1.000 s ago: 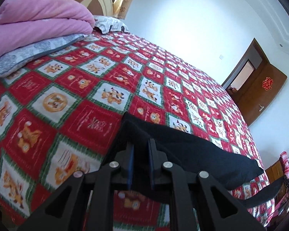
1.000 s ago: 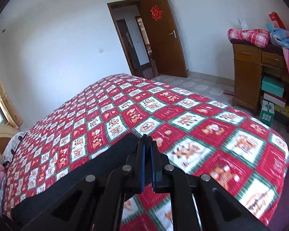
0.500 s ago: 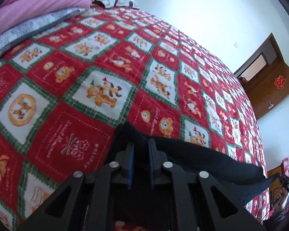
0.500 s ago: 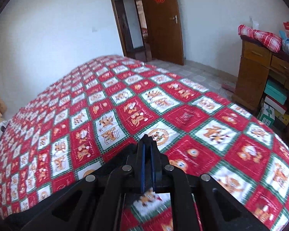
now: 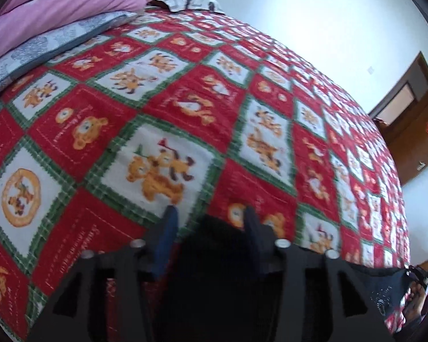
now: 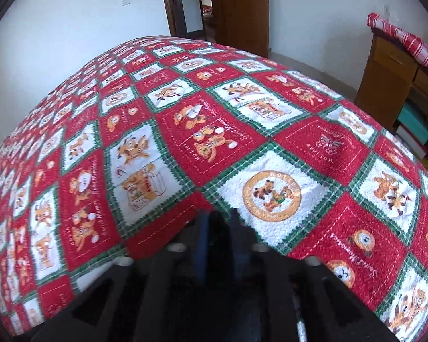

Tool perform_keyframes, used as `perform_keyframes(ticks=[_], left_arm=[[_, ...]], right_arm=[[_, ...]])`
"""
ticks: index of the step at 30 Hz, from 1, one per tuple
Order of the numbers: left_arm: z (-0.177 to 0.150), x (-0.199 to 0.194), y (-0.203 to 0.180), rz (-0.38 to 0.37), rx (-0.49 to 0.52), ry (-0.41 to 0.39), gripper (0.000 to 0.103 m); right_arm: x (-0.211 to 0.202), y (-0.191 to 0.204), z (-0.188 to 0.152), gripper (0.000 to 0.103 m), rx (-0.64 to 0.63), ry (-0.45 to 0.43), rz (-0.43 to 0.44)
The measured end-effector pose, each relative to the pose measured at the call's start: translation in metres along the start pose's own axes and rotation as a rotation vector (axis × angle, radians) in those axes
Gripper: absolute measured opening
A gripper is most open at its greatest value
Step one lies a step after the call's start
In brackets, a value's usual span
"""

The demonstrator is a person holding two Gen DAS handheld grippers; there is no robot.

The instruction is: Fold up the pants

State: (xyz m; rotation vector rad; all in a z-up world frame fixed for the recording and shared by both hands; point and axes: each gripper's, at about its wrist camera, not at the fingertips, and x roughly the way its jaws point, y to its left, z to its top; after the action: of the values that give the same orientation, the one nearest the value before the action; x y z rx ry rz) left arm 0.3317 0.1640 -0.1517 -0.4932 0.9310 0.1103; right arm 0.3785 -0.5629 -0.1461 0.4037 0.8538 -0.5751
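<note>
The black pants [image 5: 219, 279] lie on the red patterned bedspread [image 5: 185, 131], under and between my left fingers. My left gripper [image 5: 211, 216] is open, its jaws wide apart with the pants' edge lying loose between them. In the right wrist view, my right gripper [image 6: 216, 216] sits low on the bedspread [image 6: 242, 142], its jaws a little apart, with dark cloth [image 6: 218, 245] between them. Most of the pants are hidden beneath both grippers.
A pink quilt [image 5: 57, 8] and grey pillow [image 5: 42, 51] lie at the head of the bed. A wooden cabinet [image 6: 399, 85] with striped cloth stands right of the bed. A brown door [image 6: 236, 8] is behind.
Both grippers dropped down to the bedspread and moved forward. The left jaws opened wide and released the pants' edge. The right jaws parted slightly.
</note>
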Motion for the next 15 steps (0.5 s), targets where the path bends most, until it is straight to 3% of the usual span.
perform_keyframes(ticks=[1,10,15], left_arm=[[0.000,0.000,0.002,-0.004,-0.005,0.000,0.057],[-0.022,-0.035,0.027,-0.004,0.018,-0.063,0.078],[-0.040,-0.051,0.042,0.128,0.102,-0.090,0.077]], right_arm=[[-0.002,-0.001,-0.001,0.060,-0.001,-0.010,0.002],[-0.041,-0.044,-0.018,0.061,0.062,-0.029,0.057],[-0.062,-0.061,-0.042,0.061,0.060,-0.001,0.104]])
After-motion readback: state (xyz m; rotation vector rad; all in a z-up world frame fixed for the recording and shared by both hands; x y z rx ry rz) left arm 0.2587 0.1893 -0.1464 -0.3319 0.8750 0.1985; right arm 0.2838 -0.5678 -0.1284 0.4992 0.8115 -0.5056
